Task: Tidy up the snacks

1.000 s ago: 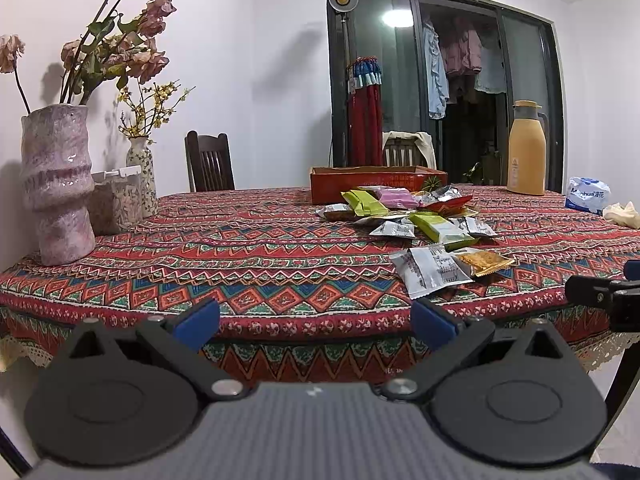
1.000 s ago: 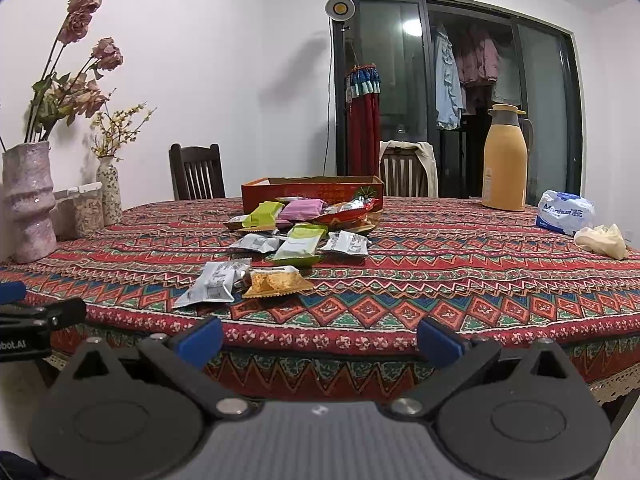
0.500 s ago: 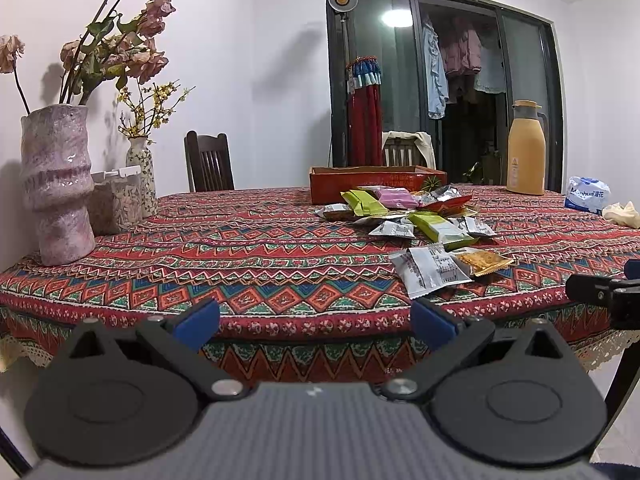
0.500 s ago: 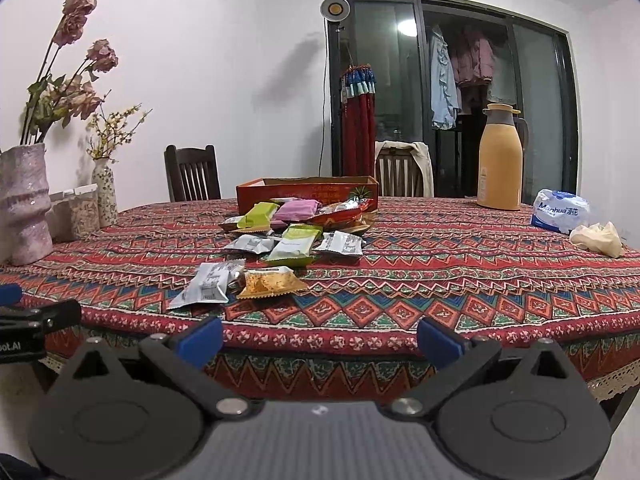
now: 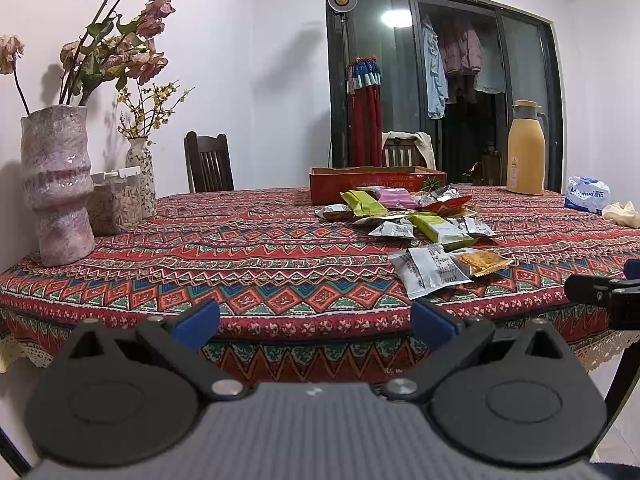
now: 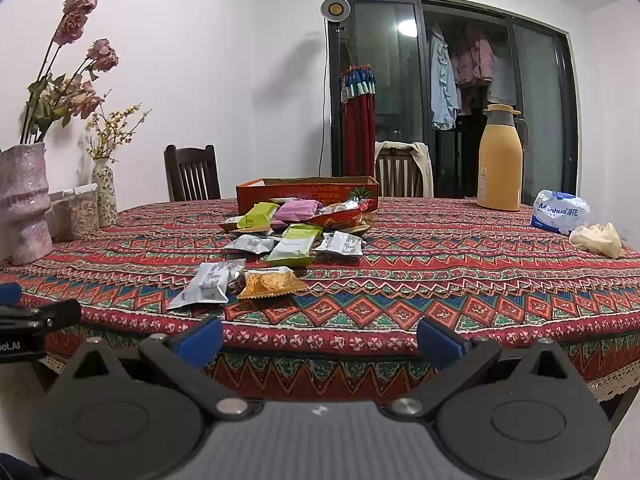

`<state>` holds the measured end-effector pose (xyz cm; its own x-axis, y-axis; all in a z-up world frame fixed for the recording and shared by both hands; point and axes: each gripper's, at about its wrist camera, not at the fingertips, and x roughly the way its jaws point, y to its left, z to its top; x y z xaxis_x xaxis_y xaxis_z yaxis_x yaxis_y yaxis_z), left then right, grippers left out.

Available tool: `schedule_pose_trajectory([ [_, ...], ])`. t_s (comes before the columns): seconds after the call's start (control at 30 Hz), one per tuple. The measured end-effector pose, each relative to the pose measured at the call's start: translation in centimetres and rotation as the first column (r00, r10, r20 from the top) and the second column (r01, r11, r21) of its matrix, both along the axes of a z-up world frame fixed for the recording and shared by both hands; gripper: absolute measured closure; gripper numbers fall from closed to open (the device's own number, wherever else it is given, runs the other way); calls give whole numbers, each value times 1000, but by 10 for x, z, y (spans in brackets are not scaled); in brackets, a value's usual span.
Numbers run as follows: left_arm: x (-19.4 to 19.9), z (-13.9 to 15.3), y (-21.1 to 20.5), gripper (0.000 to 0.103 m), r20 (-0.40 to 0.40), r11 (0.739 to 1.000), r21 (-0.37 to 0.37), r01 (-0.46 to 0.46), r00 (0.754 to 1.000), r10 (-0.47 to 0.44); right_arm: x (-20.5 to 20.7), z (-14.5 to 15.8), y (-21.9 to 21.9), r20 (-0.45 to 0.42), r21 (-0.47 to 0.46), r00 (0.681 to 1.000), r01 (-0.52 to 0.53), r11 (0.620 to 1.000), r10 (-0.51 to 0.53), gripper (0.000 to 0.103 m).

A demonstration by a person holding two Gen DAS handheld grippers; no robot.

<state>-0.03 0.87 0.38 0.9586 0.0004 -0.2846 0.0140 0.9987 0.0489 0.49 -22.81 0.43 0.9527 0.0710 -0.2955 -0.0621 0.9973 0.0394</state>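
Snack packets (image 6: pixel 288 236) lie scattered on the patterned tablecloth (image 6: pixel 440 280), just in front of the red cardboard box (image 6: pixel 308 192). Nearest the table edge: a white packet (image 5: pixel 430 270) touching an orange cracker packet (image 5: pixel 482 261). Left gripper (image 5: pixel 316 320) and right gripper (image 6: pixel 320 338) hover before the table edge, jaws spread wide, both empty.

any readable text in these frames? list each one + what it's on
"Manhua", followed by two Chinese characters too blurred to read: blue-and-white tissue pack.
"...oot.AI", start cut off by the frame edge: body of the left hand-held gripper.
Yellow print along the side of the red cardboard box: too small to read.
Back-label print on the silver snack packet: too small to read.
Triangle mark on the orange thermos: unreadable.
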Motion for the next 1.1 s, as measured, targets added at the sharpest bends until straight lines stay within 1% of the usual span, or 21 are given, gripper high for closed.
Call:
schedule_pose_trajectory([
  [0.4,0,1,-1,0,1,1000,3,5,1000,-5,0,0,2,6,-7,1000,-11,1000,11,0],
  [0.57,2,-1,1,0,-13,1000,-10,8,1000,-8,1,0,-1,17,23,999,-29,999,28,0],
  [0.63,4,-1,2,0,-20,999,-18,33,999,-33,2,-1,-2,21,28,999,-29,999,29,0],
  [0.8,15,0,-1,0,-15,998,-4,62,998,-62,11,-3,-4,19,61,999,-35,998,34,0],
  [0.97,49,12,-18,0,17,989,1,145,989,-145,47,-4,-3,-20,70,998,-55,996,57,0],
  [1.03,64,15,-28,0,17,977,-8,214,977,-214,62,-1,-3,-23,51,998,-61,997,62,0],
  [1.1,77,14,-36,4,11,962,-17,274,962,-274,77,2,-1,-32,24,998,-60,998,61,2],
])
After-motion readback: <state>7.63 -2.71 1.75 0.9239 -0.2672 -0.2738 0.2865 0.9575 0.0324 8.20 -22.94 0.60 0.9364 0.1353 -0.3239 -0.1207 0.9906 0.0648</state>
